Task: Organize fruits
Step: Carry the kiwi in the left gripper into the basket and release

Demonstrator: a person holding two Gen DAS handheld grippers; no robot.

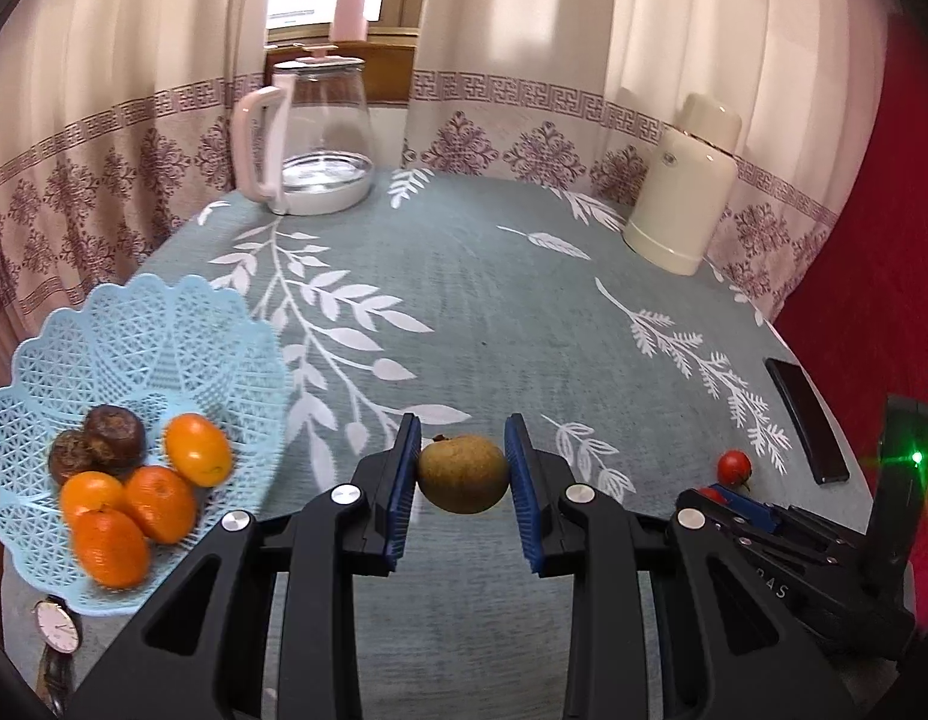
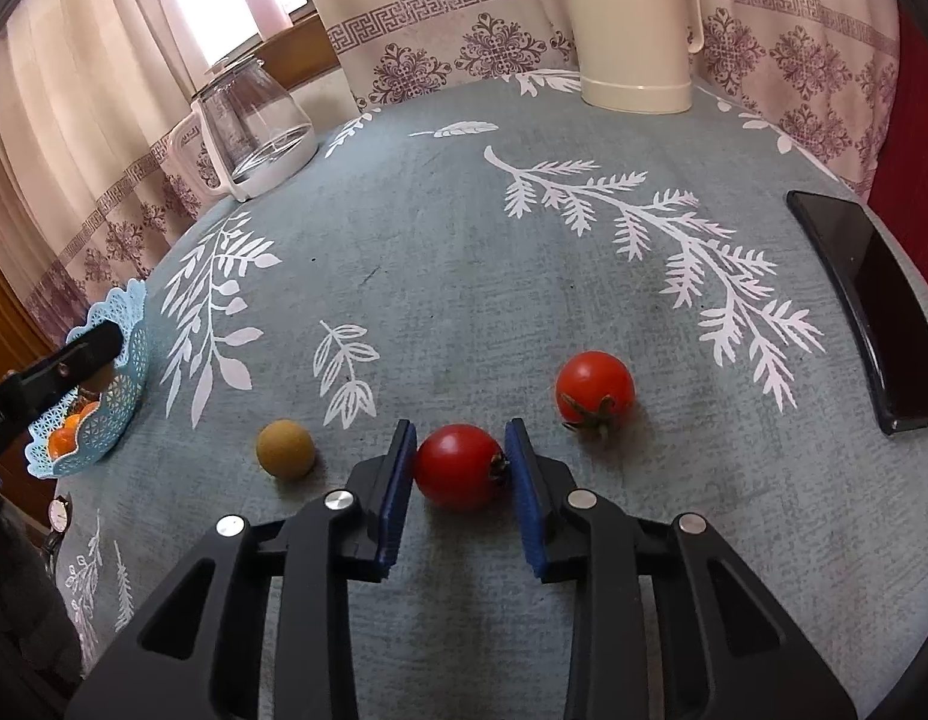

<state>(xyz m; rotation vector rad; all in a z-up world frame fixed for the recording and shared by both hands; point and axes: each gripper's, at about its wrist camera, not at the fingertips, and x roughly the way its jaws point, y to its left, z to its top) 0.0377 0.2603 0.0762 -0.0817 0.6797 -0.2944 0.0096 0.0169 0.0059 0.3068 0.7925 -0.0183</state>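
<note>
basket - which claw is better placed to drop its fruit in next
Left. The left claw grips a brown fruit with the basket close on its left. The right claw, around a tomato, sits farther across the table.

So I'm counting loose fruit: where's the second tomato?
The free tomato lies on the tablecloth just right of the right gripper, between it and the black phone.
</note>
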